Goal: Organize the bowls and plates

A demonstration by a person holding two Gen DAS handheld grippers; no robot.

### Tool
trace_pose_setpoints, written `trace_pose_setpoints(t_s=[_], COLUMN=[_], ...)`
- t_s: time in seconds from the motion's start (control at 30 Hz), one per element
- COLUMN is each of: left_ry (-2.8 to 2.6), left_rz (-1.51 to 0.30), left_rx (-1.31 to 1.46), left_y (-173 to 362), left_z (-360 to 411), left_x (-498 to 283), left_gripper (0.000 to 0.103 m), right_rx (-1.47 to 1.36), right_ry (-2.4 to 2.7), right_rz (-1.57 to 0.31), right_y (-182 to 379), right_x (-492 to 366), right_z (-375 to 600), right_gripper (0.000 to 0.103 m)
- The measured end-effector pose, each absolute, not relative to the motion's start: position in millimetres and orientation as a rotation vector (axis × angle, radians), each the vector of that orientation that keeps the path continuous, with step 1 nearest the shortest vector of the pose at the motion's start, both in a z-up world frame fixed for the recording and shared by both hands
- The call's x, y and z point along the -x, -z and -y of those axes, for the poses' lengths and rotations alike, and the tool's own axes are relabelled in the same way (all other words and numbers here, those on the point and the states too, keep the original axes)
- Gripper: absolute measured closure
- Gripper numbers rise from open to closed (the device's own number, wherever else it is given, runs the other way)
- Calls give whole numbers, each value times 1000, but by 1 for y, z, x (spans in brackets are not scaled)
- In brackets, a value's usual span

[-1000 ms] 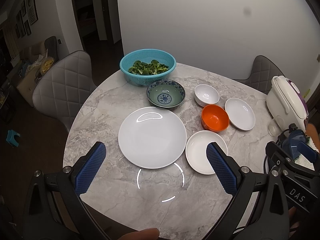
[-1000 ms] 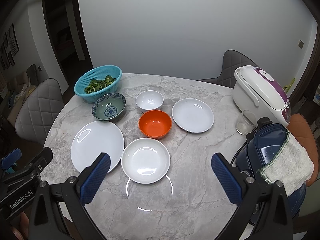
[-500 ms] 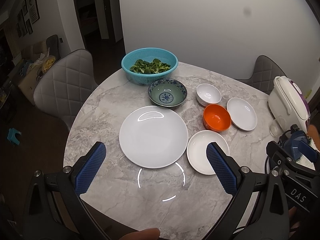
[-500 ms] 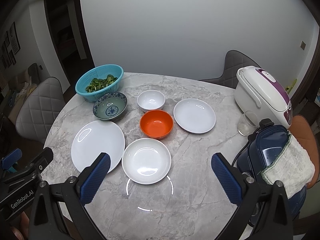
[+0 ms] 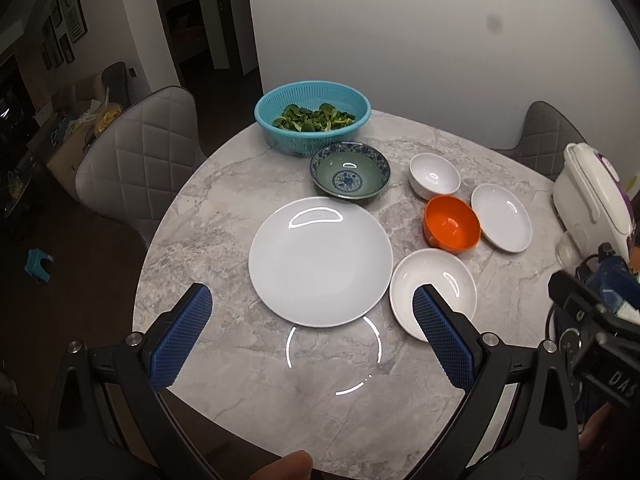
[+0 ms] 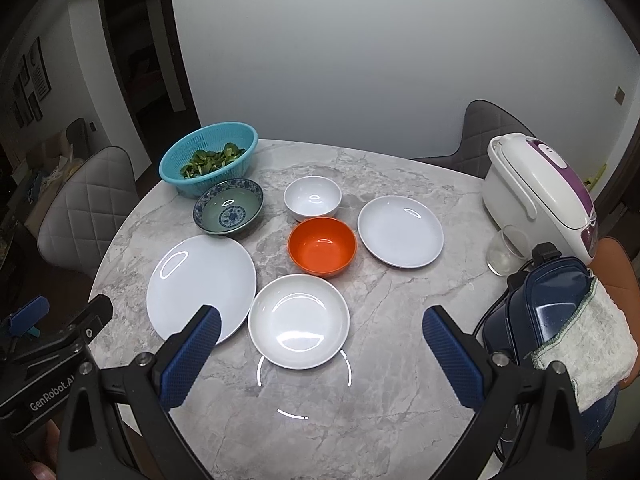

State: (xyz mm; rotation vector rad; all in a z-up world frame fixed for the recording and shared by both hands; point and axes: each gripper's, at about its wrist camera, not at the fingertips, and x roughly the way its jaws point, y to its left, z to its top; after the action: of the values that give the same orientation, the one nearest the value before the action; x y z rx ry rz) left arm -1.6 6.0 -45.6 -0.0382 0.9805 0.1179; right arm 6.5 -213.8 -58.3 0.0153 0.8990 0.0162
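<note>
Only the teal basket [image 5: 312, 120] holds greens [image 5: 314, 119]; both grippers' fingers [image 6: 191, 358] gape empty.

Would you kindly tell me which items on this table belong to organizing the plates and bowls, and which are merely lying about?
For the job: large white plate, small white plate, shallow white dish, orange bowl, white bowl, blue patterned bowl.

Lying about: teal colander of greens, rice cooker, glass, cloth.

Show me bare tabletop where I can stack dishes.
Free: the near edge of the marble table, in front of the large white plate and the shallow white bowl. Also between that bowl and the clear glass. Crowded: around the orange bowl.
</note>
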Motion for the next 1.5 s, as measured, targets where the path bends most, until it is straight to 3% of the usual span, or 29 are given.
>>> trace_pose_setpoints(t_s=[0.2,0.33,0.43,0.5,0.6,0.77,0.87,1.0,1.17,1.27,1.3,1.33,1.5], left_ry=[-50,5,117,152,200,443,507,591,688,743,757,775,831], left_rz=[-1096,-1124,-1198,-1246,-1260,-1295,-1336,-1406,-1425,-1437,-1452,-1463,-1492], left_rx=[233,207,232,200,130,34,-84,-103,-111,-90,-88,-85,-136], left_y=[115,160,184,196,213,243,260,283,298,299,298,299,299], left_z=[-63,-105,-144,-167,-197,-212,-206,-201,-185,-181,-179,-177,-157], left_x=[29,20,-23,-66,-126,-205,-236,-262,-279,-290,-292,-294,-299], left_gripper=[6,6,7,14,14,14,19,31,36,57,73,77,82], right_rx=[-102,-405,-568,-657,-806,-1008,-1114,-1183,-1217,-1225,-1228,-1230,-1207], right_ry=[-243,-456,-553,-569,-499,-387,-305,-241,-232,-214,-208,-205,-212], right_rz=[-922,-961,-973,-1016,-1091,-1063,-1047,-1053,-1018,-1002,-997,-989,-989], right_y=[80,117,150,178,218,266,285,302,316,325,326,327,329], right_x=[-18,-36,-45,-54,-61,-54,-47,-41,-54,-62,-65,-66,-79], right_z=[214,218,209,198,187,176,180,175,170,170,169,171,167], right_gripper=[1,6,10,12,28,29,29,32,32,33,34,37,49])
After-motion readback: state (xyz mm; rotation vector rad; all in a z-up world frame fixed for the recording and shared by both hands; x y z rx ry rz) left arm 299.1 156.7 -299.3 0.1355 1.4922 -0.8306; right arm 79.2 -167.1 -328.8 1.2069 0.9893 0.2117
